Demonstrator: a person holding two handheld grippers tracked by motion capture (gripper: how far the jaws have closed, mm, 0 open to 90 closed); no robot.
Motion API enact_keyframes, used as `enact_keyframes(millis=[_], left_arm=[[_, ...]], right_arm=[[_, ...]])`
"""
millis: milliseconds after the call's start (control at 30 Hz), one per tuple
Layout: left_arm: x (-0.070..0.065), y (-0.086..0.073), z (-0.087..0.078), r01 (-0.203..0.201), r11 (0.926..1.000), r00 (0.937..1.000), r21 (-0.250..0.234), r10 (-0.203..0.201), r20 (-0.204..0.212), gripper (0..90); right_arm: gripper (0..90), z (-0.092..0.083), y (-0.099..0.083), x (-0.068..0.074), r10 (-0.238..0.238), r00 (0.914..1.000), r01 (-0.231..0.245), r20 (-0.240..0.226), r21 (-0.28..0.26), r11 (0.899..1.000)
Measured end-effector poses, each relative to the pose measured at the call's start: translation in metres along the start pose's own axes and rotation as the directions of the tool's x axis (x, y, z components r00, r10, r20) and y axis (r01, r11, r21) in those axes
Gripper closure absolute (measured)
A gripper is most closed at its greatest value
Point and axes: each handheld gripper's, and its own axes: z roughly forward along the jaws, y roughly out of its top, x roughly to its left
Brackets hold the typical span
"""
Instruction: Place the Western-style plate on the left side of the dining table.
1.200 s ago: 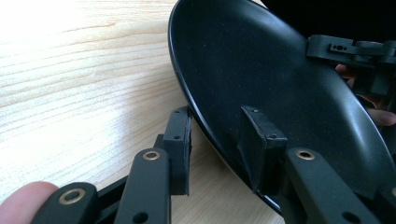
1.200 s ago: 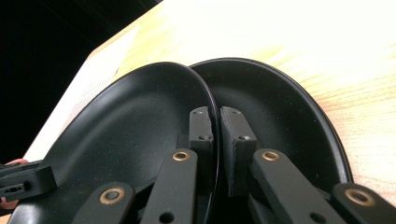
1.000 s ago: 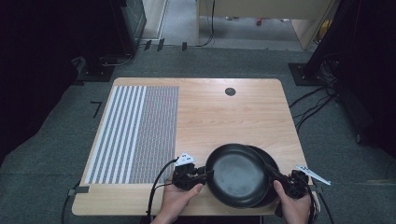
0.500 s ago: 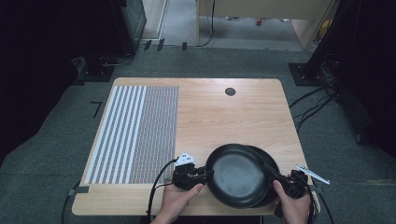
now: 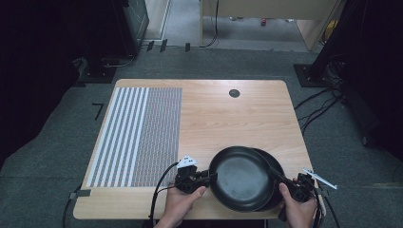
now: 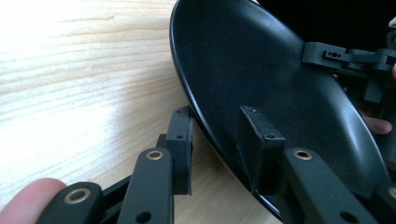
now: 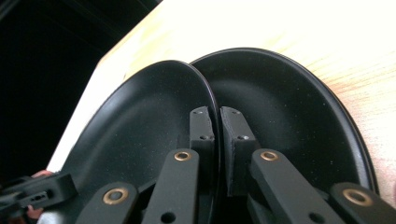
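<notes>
High view: my right gripper [image 5: 286, 180] pinches upper black plate [image 5: 240, 176] rim; my left gripper [image 5: 207, 177] straddles opposite rim, unclamped. Judged step: separating from lower plate [image 5: 277, 167]. Next: clamp left, lift level.

The near right corner of the desk [image 5: 247, 109] is crowded: two overlapping black plates [image 5: 243, 178] lie there, with the left hand-held gripper [image 5: 209, 176] at the upper plate's left rim and the right hand-held gripper [image 5: 280, 178] at its right rim, both hands close behind. The bare wood beyond the plates lies open up to a small dark round hole [image 5: 234, 93] near the far edge. The striped mat [image 5: 138, 135] on the left lies flat and carries nothing.
</notes>
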Motion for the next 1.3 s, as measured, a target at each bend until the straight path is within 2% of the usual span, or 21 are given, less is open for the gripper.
enact_keyframes(millis=[167,233,467,800,1300], left_arm=[[0.003,-0.002,0.002,0.045,0.9989,0.9977,0.014,-0.046,0.050,68.2],[0.002,-0.002,0.002,0.042,0.9990,0.9974,0.016,-0.043,0.057,68.6],[-0.001,-0.002,0.002,0.051,0.9986,0.9963,0.014,-0.052,0.068,69.2],[0.001,0.007,-0.011,0.051,0.9986,0.9971,-0.011,-0.051,0.056,69.6],[0.014,0.022,-0.035,0.054,0.9976,0.9985,-0.044,-0.053,0.014,69.7]], right_arm=[[85.6,-0.002,0.001,-0.001,0.030,0.9995,-0.030,-0.012,-0.019,0.999],[85.5,-0.004,0.001,-0.001,0.043,0.9989,-0.044,-0.017,-0.030,0.999],[85.2,-0.008,0.002,0.001,0.030,0.9995,-0.030,-0.008,-0.045,0.999],[85.3,-0.005,0.006,0.011,0.029,0.9990,-0.031,-0.032,-0.057,0.998],[85.4,0.019,0.016,0.037,0.004,0.9977,-0.007,-0.068,-0.049,0.999]])
